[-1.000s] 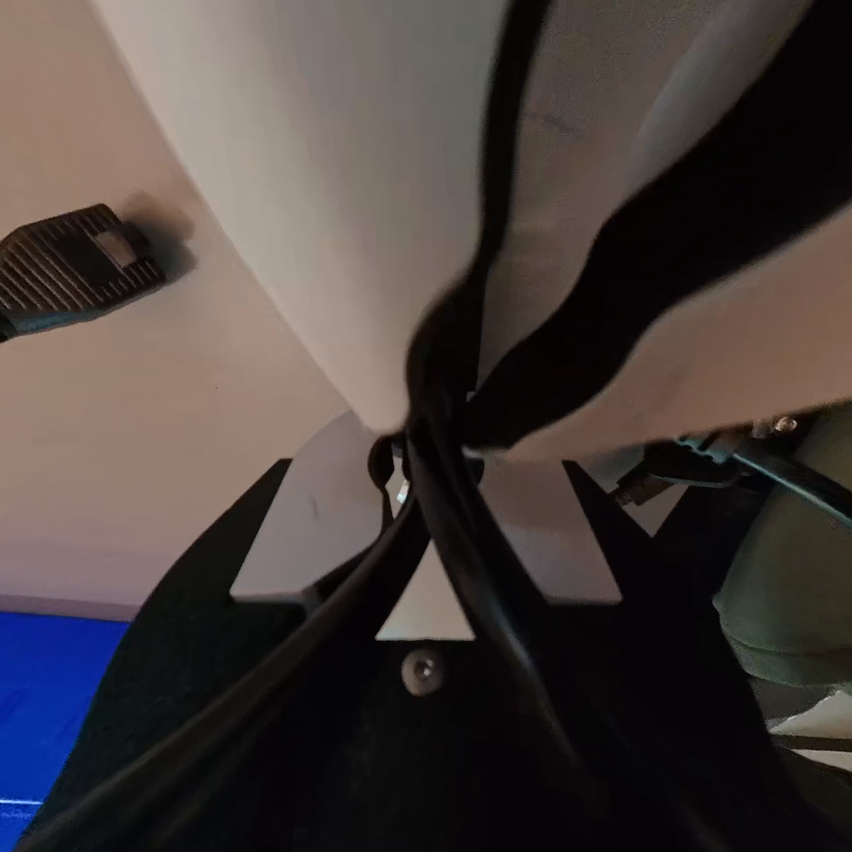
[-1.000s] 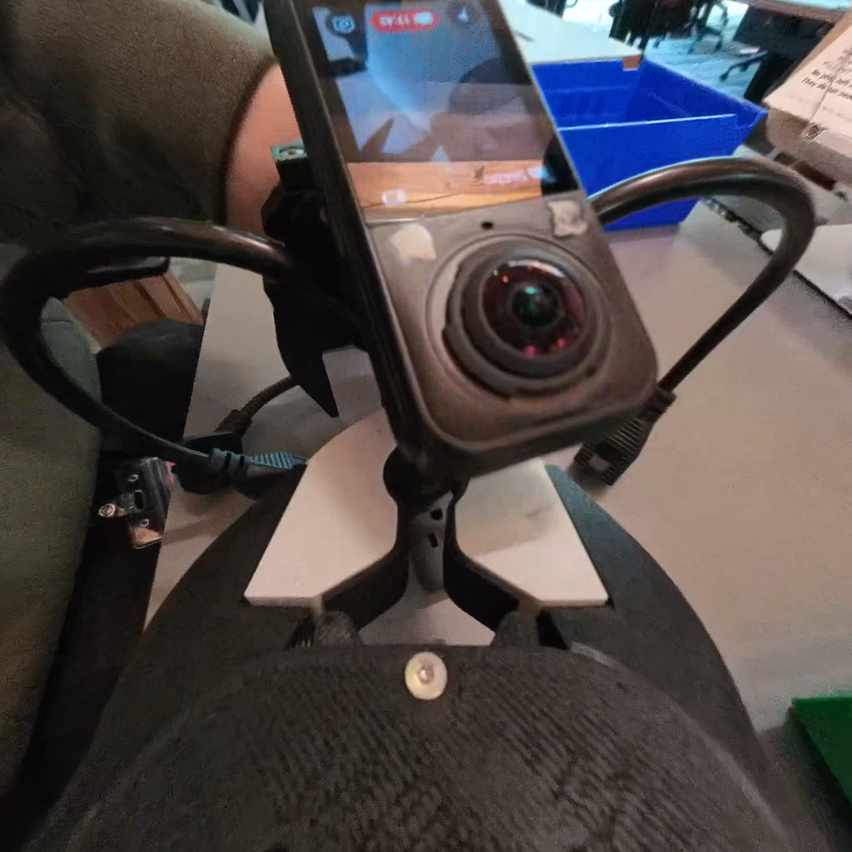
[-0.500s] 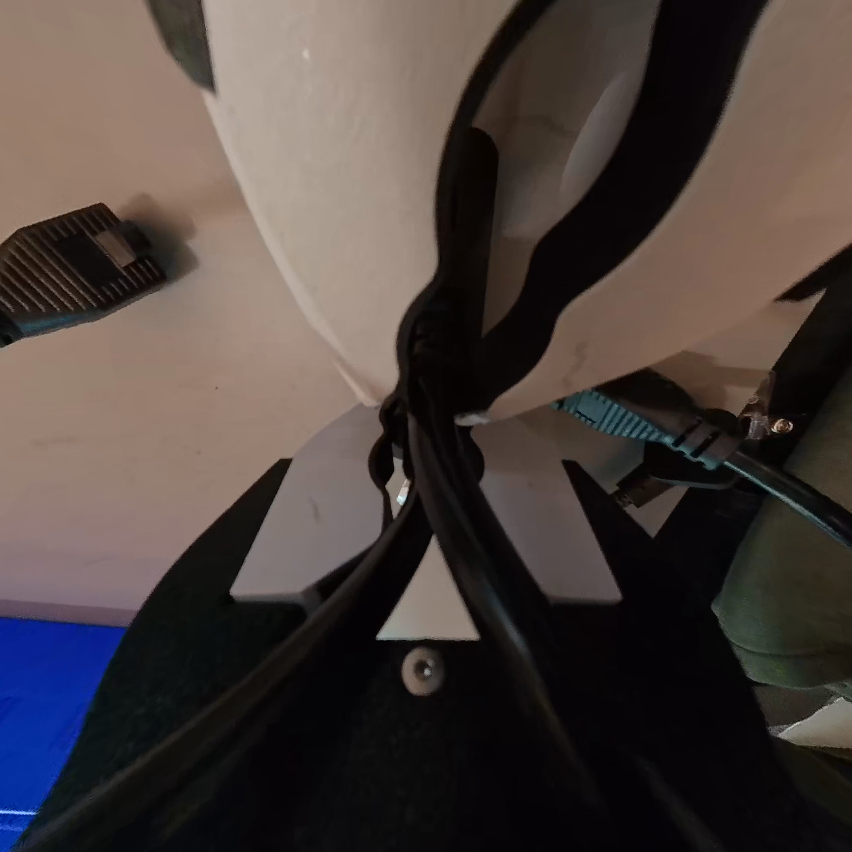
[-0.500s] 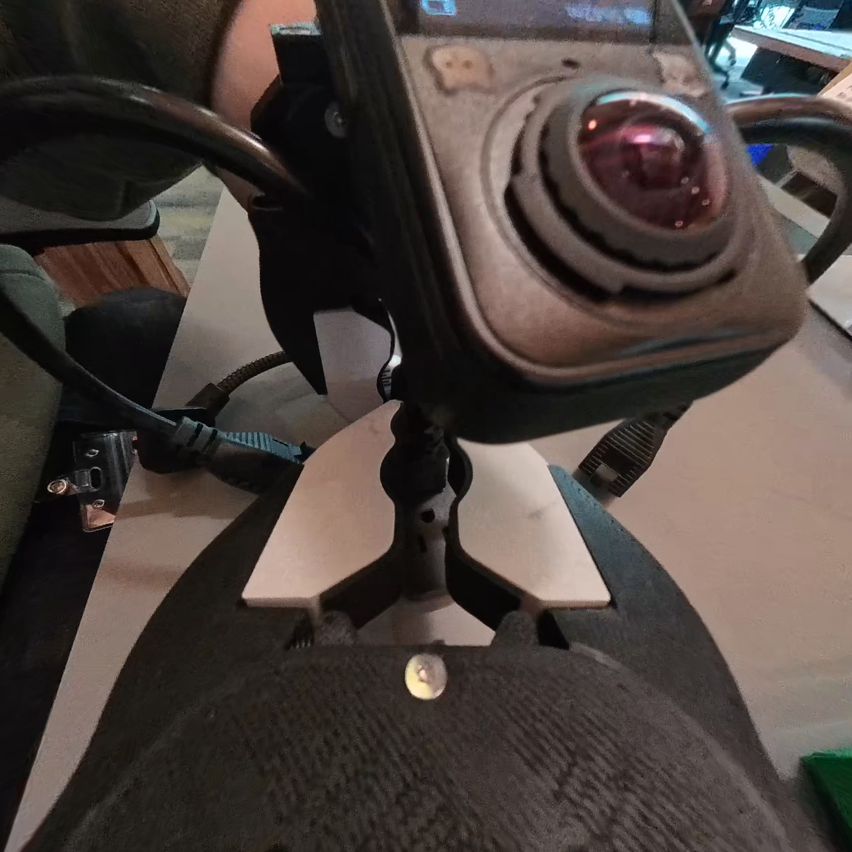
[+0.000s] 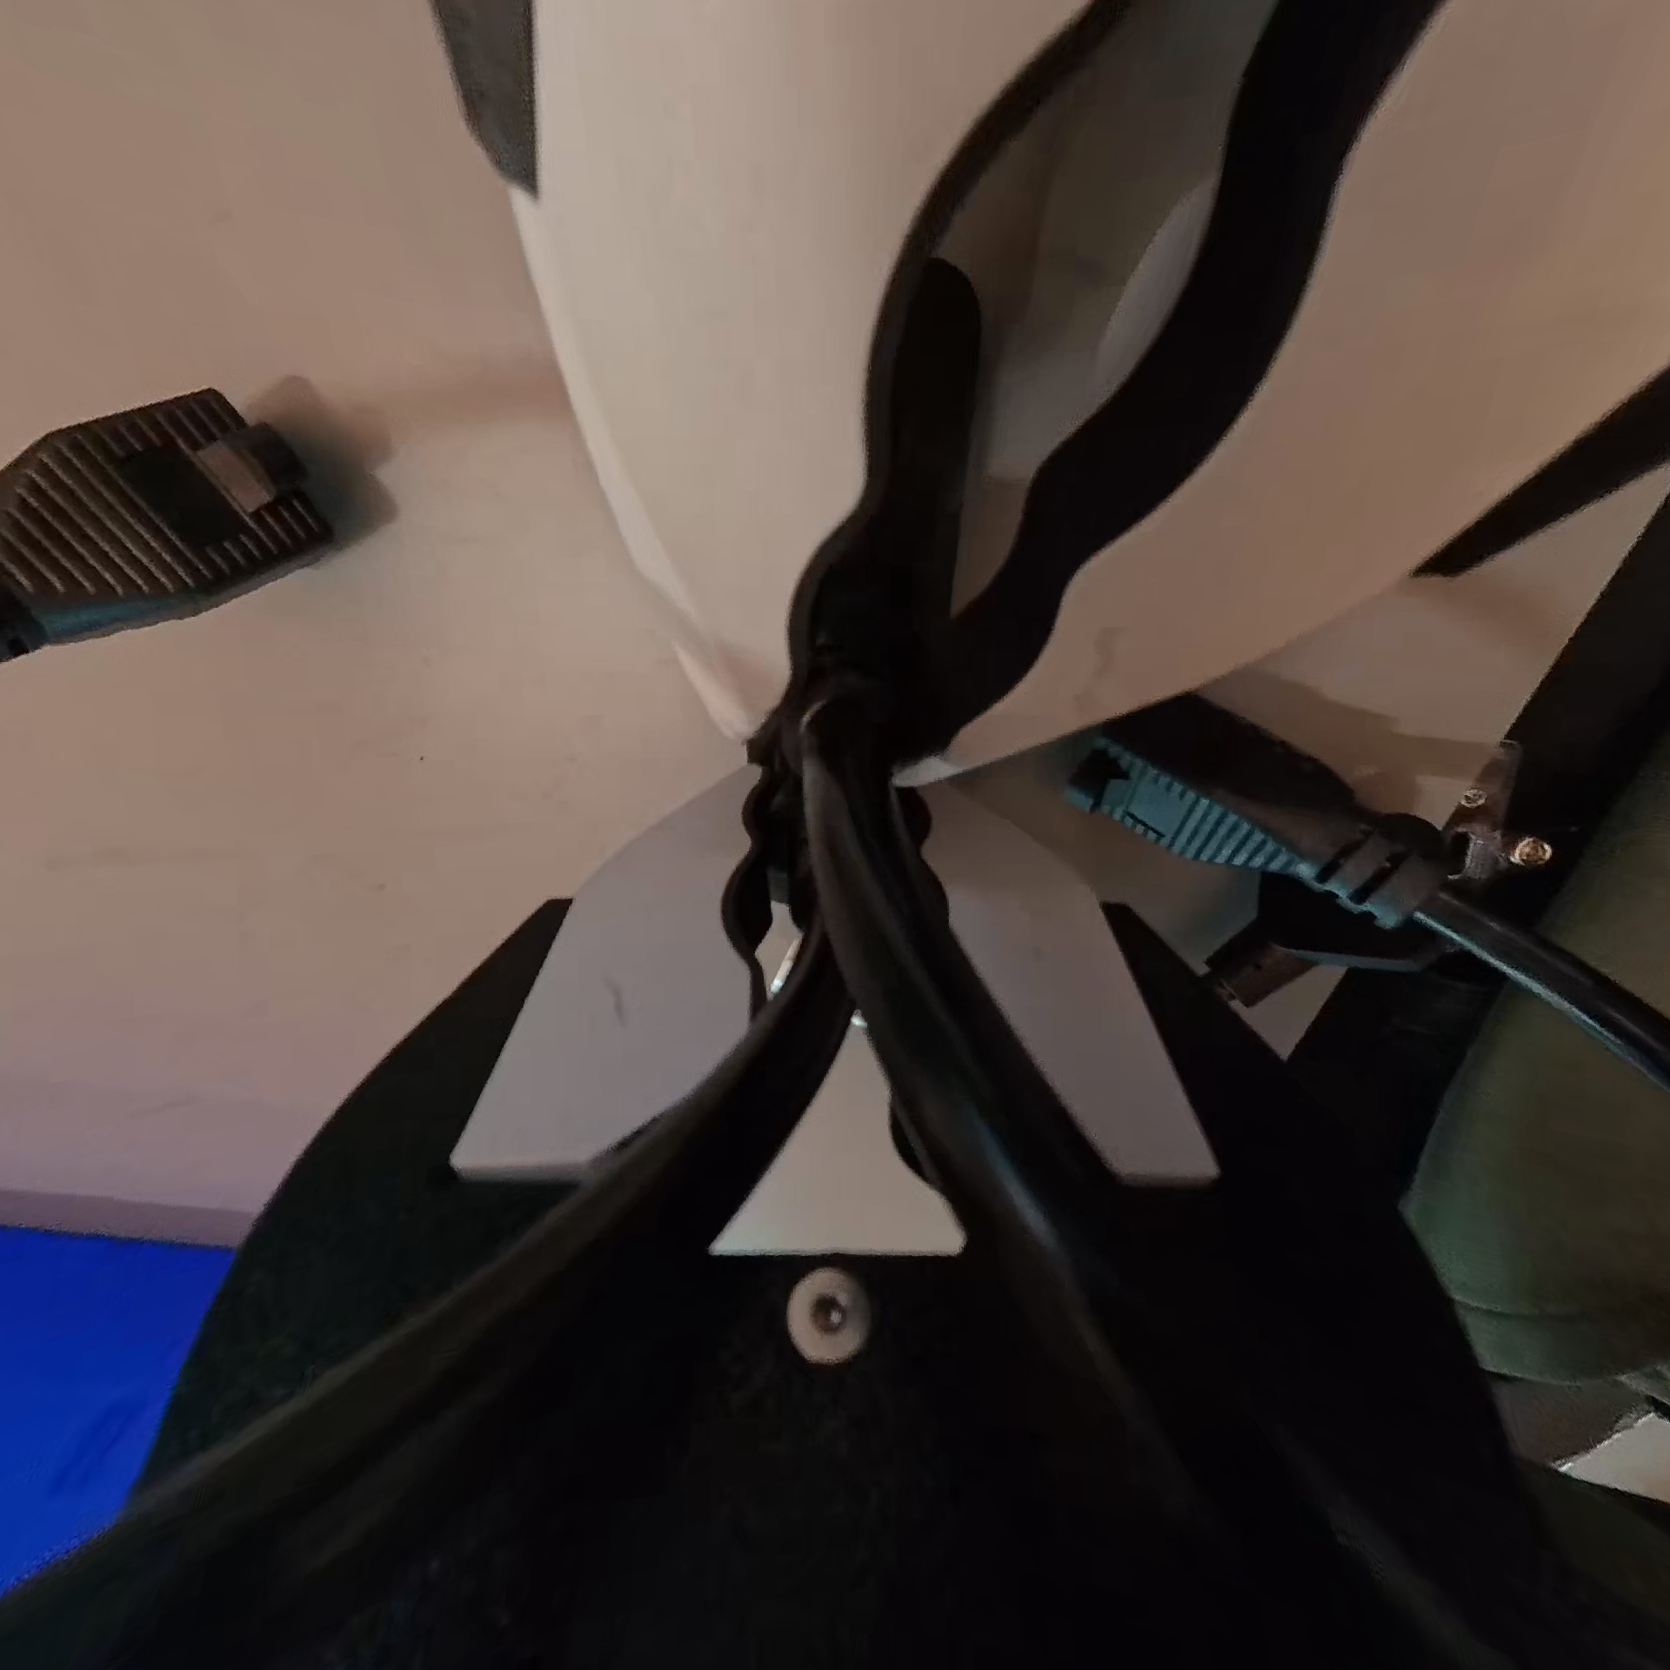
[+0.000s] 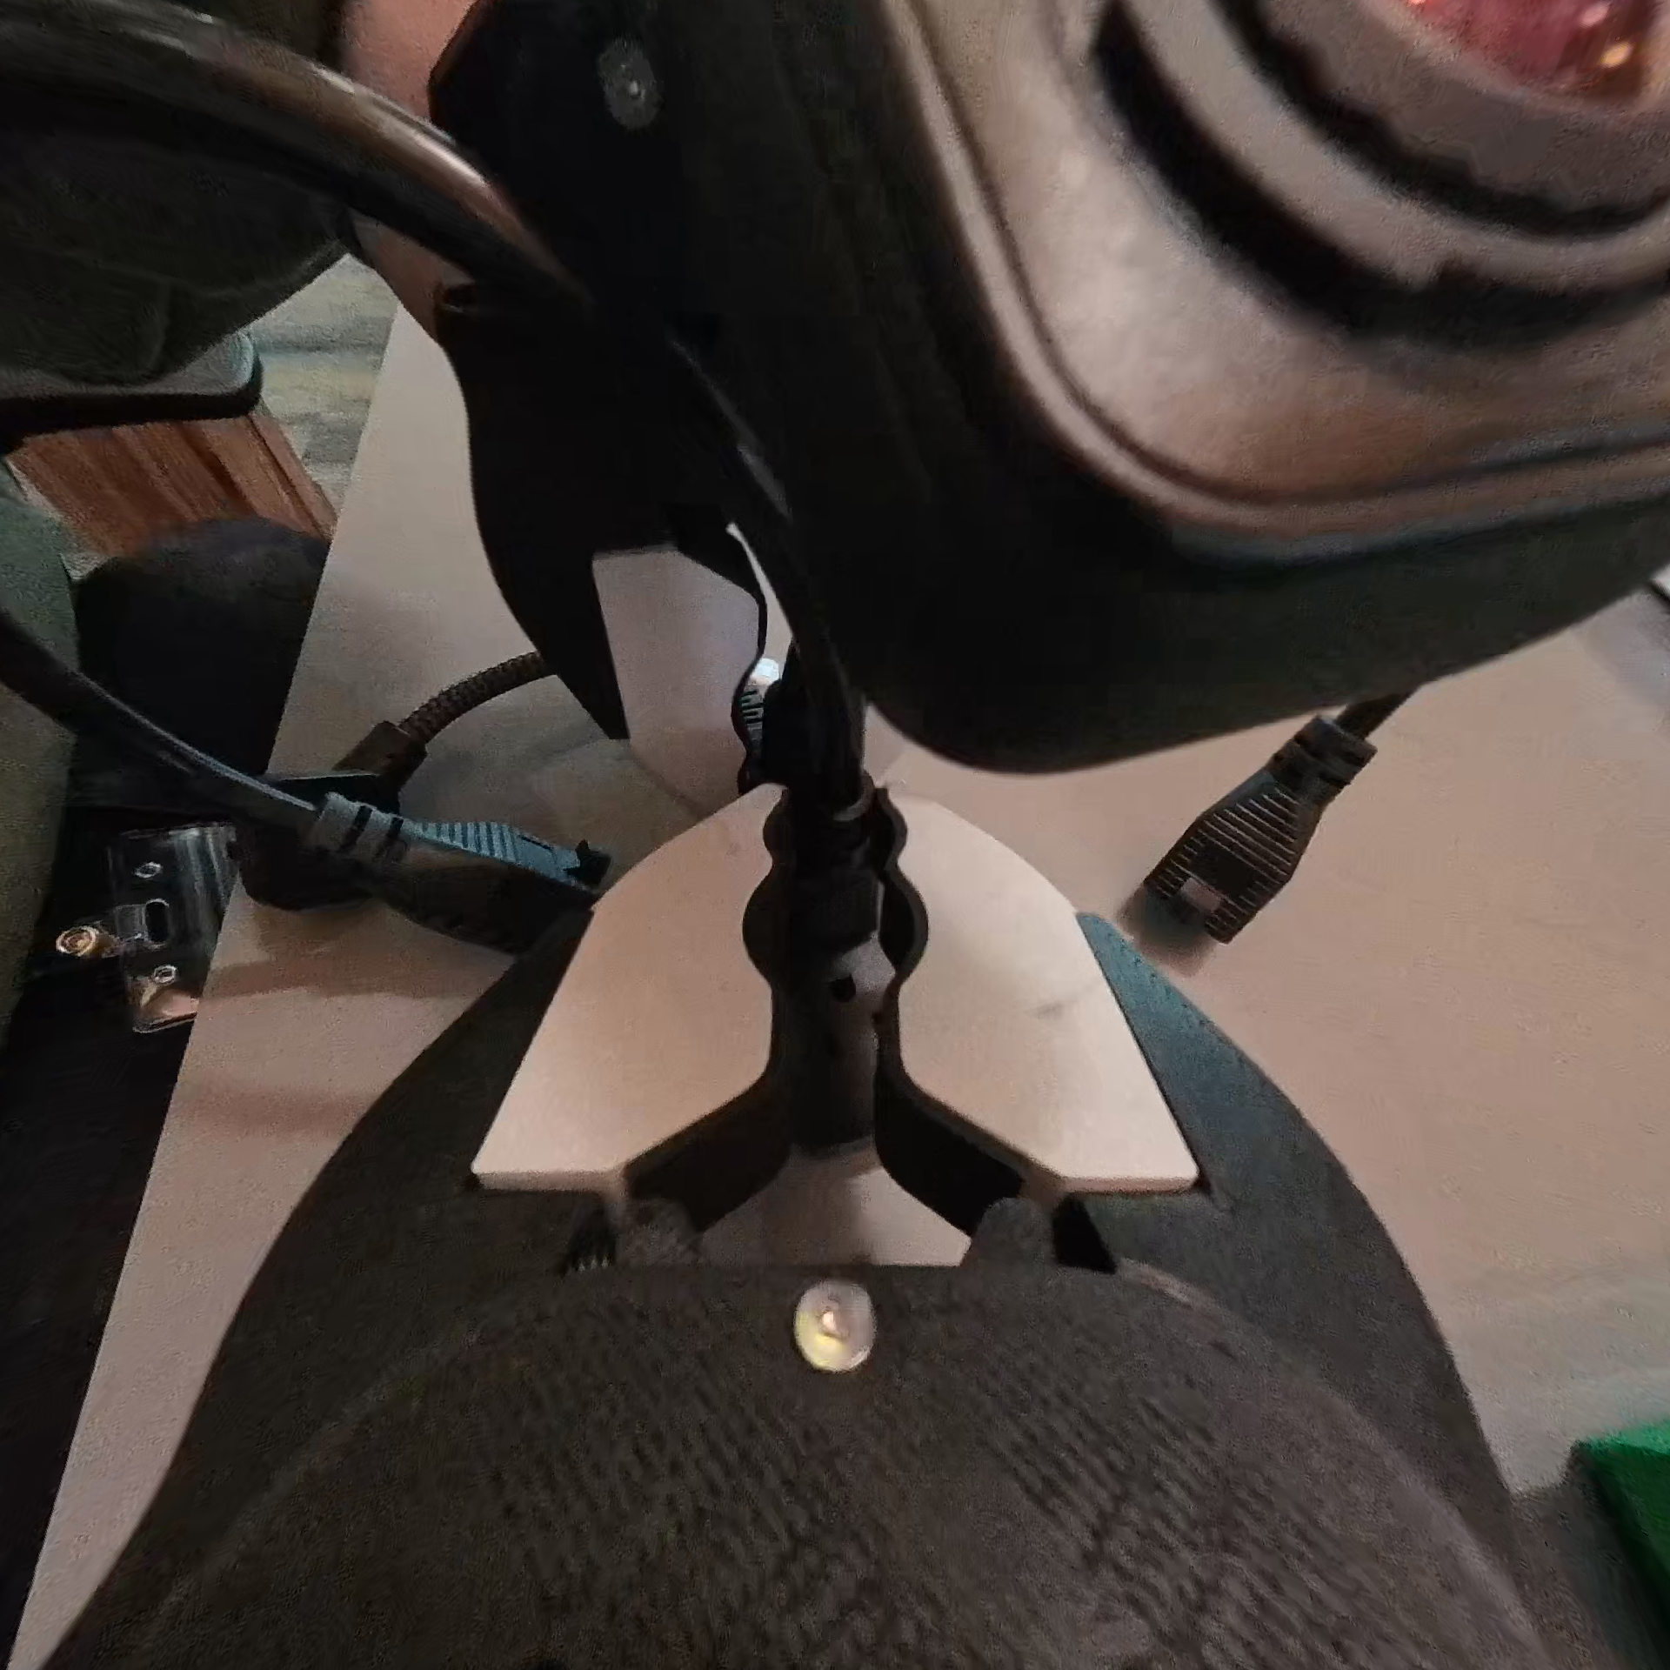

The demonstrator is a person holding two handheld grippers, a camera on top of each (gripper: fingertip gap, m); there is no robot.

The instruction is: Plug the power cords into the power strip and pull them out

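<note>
Pale table [image 6: 1355, 1130] – both grippers [image 5: 836, 795] [image 6: 827, 867] clenched on black cords [image 5: 913, 1012], loose plug [image 6: 1243, 854] aside.

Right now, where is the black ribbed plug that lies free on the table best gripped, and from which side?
Probably the ribbed body of the plug, from above, jaws across its two long sides. It lies flat on the table, its ribs give grip, and its cord leaves the far end, so avoid that.

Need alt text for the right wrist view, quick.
The right gripper is shut on a black cord, nose to nose with the other gripper's camera. Two loose cord connectors lie on the pale table: one left, one right.
</note>
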